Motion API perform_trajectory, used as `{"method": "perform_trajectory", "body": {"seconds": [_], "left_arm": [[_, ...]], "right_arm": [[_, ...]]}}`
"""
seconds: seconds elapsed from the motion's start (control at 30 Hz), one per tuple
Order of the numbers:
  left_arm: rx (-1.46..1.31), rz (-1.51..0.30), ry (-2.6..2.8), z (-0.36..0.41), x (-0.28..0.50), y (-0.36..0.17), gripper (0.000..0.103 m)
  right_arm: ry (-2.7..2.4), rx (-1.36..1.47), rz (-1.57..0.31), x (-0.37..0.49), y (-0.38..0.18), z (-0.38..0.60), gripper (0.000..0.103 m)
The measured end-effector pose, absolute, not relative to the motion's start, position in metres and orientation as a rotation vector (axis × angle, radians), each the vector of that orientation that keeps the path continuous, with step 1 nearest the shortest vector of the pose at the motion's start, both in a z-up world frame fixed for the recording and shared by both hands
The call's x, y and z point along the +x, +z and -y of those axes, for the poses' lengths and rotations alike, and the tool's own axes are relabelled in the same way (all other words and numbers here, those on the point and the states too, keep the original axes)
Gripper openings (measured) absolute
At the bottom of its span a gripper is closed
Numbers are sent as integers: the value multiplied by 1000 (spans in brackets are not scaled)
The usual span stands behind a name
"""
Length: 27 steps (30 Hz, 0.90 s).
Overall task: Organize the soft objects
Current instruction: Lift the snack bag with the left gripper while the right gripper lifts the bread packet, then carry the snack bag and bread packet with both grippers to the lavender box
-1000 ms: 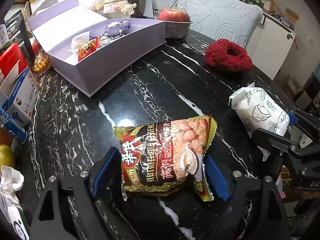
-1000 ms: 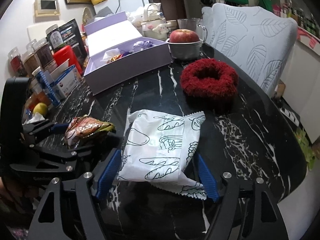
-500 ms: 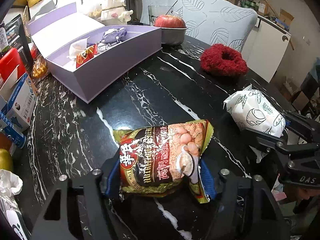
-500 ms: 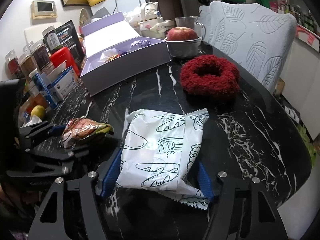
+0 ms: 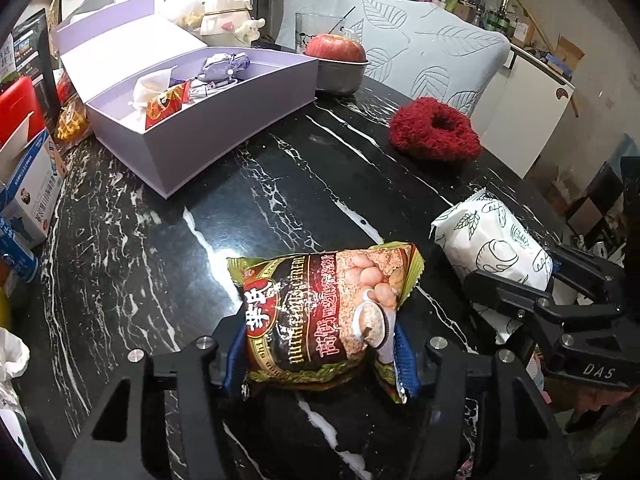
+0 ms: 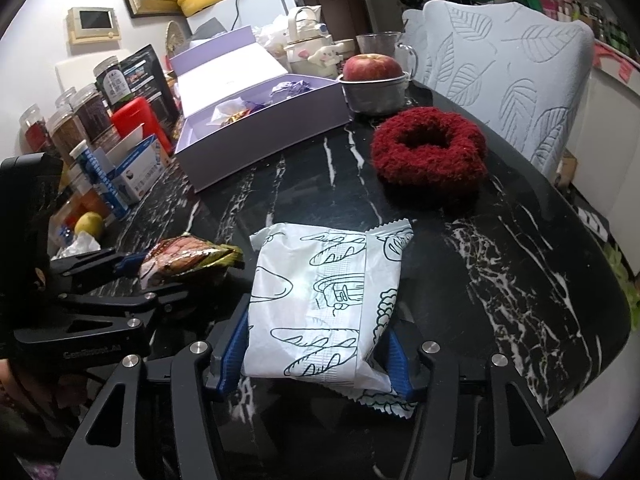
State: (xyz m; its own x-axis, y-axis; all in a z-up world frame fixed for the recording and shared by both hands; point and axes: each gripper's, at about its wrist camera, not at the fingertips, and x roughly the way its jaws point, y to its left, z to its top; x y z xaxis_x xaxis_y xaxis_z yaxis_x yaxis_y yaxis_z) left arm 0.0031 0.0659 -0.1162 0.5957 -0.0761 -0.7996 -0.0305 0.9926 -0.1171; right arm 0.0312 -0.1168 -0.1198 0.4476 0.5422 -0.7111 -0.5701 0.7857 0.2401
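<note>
2 packets pinched, 1 per claw.
My left gripper (image 5: pixel 320 354) squeezes the cereal packet (image 5: pixel 324 312), my right gripper (image 6: pixel 314 364) the white bread bag (image 6: pixel 324 300); both sit low over the table (image 5: pixel 240 200), probably bound for the lilac box (image 5: pixel 224 120).

We count two sealed packets, one cereal packet (image 5: pixel 324 312) and one white bread packet (image 6: pixel 320 300), one red scrunchie (image 6: pixel 430 148), one purple box (image 5: pixel 224 120), one apple (image 5: pixel 335 47).

Black marble table (image 5: pixel 320 184) — bearing purple box (image 5: pixel 224 120), red scrunchie (image 5: pixel 434 130), metal bowl (image 5: pixel 340 76), blue carton (image 5: pixel 28 196).
</note>
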Motion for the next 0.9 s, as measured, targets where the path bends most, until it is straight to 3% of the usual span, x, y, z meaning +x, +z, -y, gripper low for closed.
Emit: {"method": "perform_trajectory", "body": {"seconds": [0.5,0.9], "left_arm": [[-120,-861,-9,-67,-19,-84,58],[-81,-710,4,-75,-39,-20,58]], "right_arm": [[748,-15,-835,16,-102,119,57],[839,-9,-715,5,-47,121,57]]}}
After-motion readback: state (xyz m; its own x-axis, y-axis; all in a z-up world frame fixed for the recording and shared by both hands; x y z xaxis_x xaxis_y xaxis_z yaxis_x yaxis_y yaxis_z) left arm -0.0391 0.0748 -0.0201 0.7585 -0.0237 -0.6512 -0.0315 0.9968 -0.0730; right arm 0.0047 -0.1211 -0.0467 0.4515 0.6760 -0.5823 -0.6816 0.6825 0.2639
